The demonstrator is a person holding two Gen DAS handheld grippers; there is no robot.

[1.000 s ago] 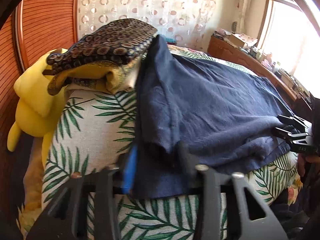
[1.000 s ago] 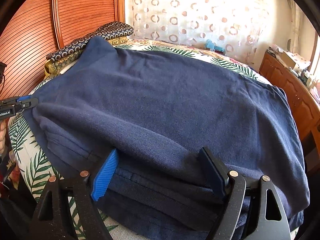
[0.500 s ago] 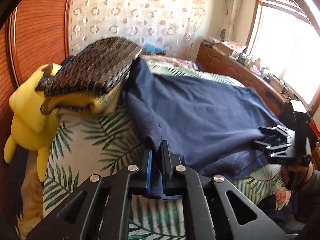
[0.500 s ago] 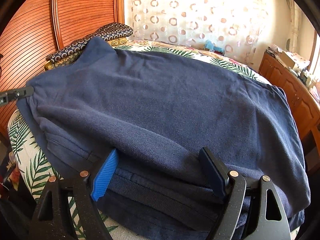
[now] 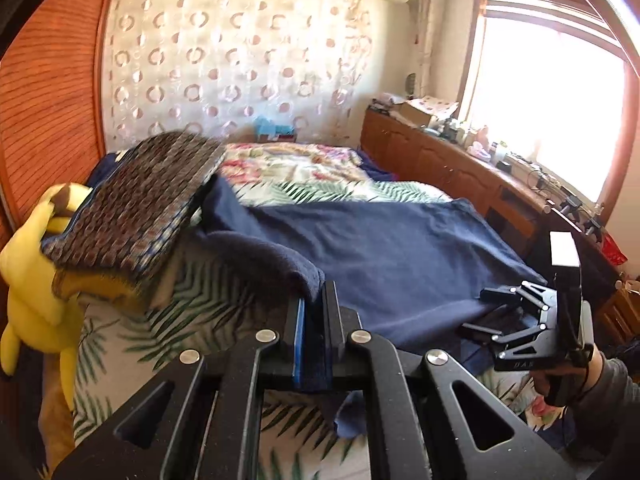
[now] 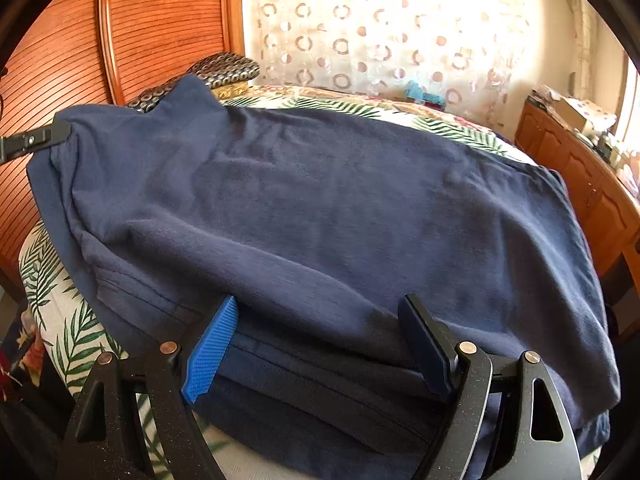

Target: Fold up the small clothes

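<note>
A navy garment (image 6: 320, 216) is spread across the near part of a bed (image 5: 132, 320), its hem hanging over the near edge and its left corner drawn up off the cover. That corner is clamped between the closed jaws of the left gripper (image 5: 314, 320), with a fold of cloth bunched above the fingertips. The right gripper (image 6: 320, 344) is held at the near edge with its jaws wide apart, one blue pad and one black, a thick ridge of the garment lying between them; whether the pads press on it cannot be told. Bare leaf-printed bedcover is left free at the near left corner and along the far side. A stack of folded patterned cloths (image 5: 136, 208) is set at the left edge by the ribbed wooden headboard (image 6: 160, 20), with a yellow plush toy (image 5: 32, 280) beside it. A sheer curtain with ring motifs (image 5: 240, 60) is hung behind, and a cluttered wooden sideboard (image 5: 460, 168) runs along the right under a bright window.
</note>
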